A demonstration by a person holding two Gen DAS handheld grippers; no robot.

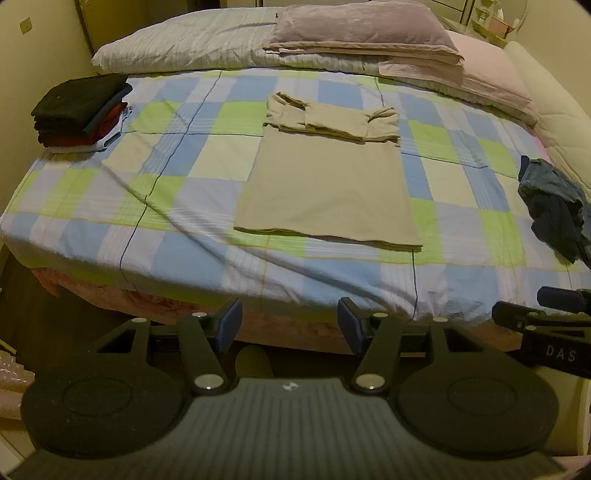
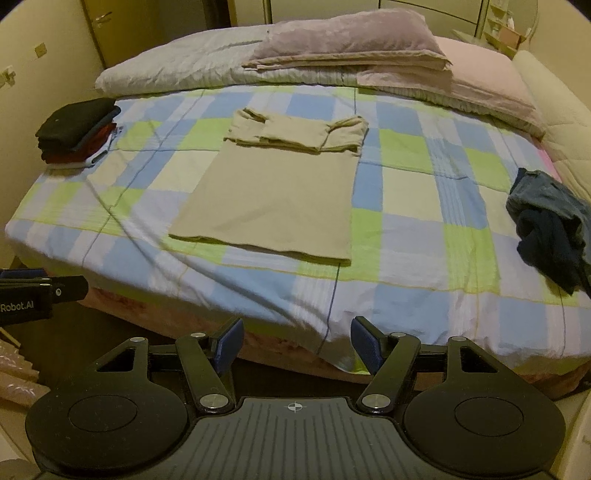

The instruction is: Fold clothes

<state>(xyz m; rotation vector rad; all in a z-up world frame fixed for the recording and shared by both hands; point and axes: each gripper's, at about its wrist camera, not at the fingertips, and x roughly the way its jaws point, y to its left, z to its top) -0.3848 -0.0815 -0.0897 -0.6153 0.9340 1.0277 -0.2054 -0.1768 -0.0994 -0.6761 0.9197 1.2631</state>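
A beige shirt point(image 1: 325, 184) lies flat in the middle of the bed, its sleeves folded across the top into a narrow rectangle; it also shows in the right wrist view point(image 2: 273, 195). My left gripper point(image 1: 290, 325) is open and empty, held off the near edge of the bed, well short of the shirt. My right gripper point(image 2: 297, 345) is open and empty, also off the near edge. A crumpled dark blue garment point(image 1: 554, 206) lies at the bed's right side, also in the right wrist view point(image 2: 550, 229).
A stack of folded dark and red clothes point(image 1: 81, 110) sits at the bed's far left point(image 2: 77, 129). Pillows and folded bedding point(image 1: 351, 33) lie along the head. The checkered bedsheet point(image 1: 147, 206) covers the mattress. Walls stand on the left.
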